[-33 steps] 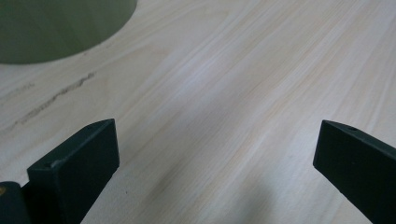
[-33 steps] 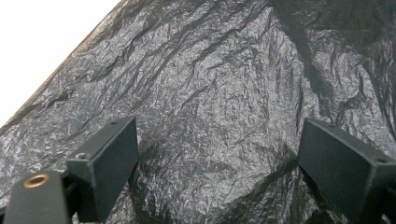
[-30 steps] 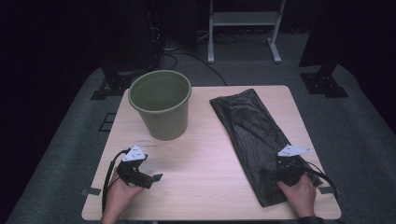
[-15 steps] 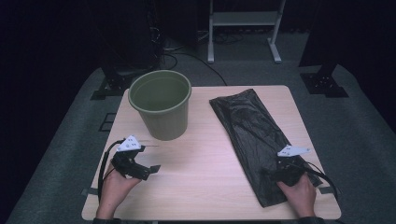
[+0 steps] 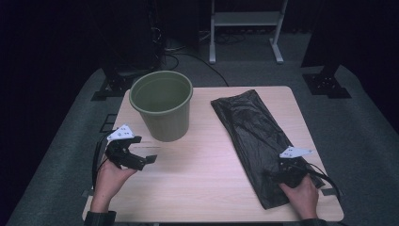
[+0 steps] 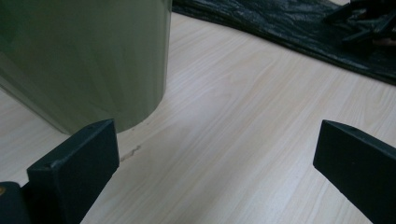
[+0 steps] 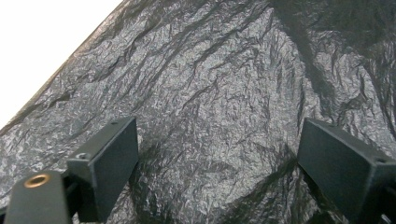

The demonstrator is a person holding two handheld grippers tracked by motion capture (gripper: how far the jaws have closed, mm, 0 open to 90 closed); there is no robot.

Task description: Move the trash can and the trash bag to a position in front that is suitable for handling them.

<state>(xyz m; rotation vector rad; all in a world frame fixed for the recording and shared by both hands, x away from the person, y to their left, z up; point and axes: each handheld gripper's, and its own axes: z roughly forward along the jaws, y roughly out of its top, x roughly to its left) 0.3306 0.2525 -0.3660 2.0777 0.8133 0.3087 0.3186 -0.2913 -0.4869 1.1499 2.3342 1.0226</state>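
An olive-green bucket (image 5: pixel 161 103) stands upright at the table's back left; its wall (image 6: pixel 84 56) is close in the left gripper view. A crumpled black plastic bag (image 5: pixel 254 134) lies flat along the right side. My left gripper (image 5: pixel 145 160) hovers just in front of the bucket, pointing right, open with nothing between its fingers (image 6: pixel 215 140). My right gripper (image 5: pixel 275 173) rests over the near end of the bag. It is open, its fingers wide apart (image 7: pixel 217 135) with the wrinkled bag (image 7: pixel 224 70) under them and not pinched.
The light wooden table (image 5: pixel 202 174) has bare room between bucket and bag. Its near edge is just behind both hands. A white stand (image 5: pixel 244 28) and dark equipment legs (image 5: pixel 324 84) are on the carpet beyond the table.
My left gripper has lifted off the table and drifted slightly left, closer to the bucket. The right gripper, bag and bucket have kept still.
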